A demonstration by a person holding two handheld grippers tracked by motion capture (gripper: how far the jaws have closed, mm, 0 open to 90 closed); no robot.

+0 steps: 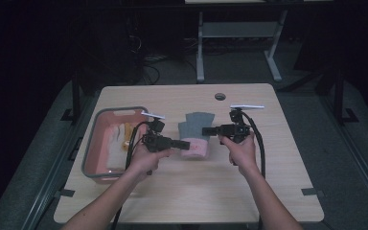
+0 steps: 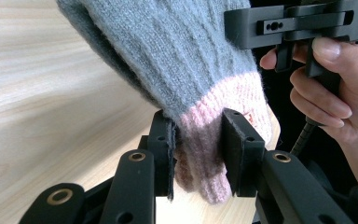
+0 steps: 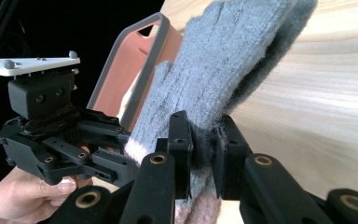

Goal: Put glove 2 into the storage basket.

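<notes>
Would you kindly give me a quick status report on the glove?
Left gripper shut on glove cuff. Right gripper shut on its grey part. Bin beside, nothing blocking.

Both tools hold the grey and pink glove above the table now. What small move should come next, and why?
Probably carry the glove sideways toward the pink bin. The left tool is shut on its pink cuff, the right tool on its grey part, and a pale cloth item already lies in that bin.
</notes>
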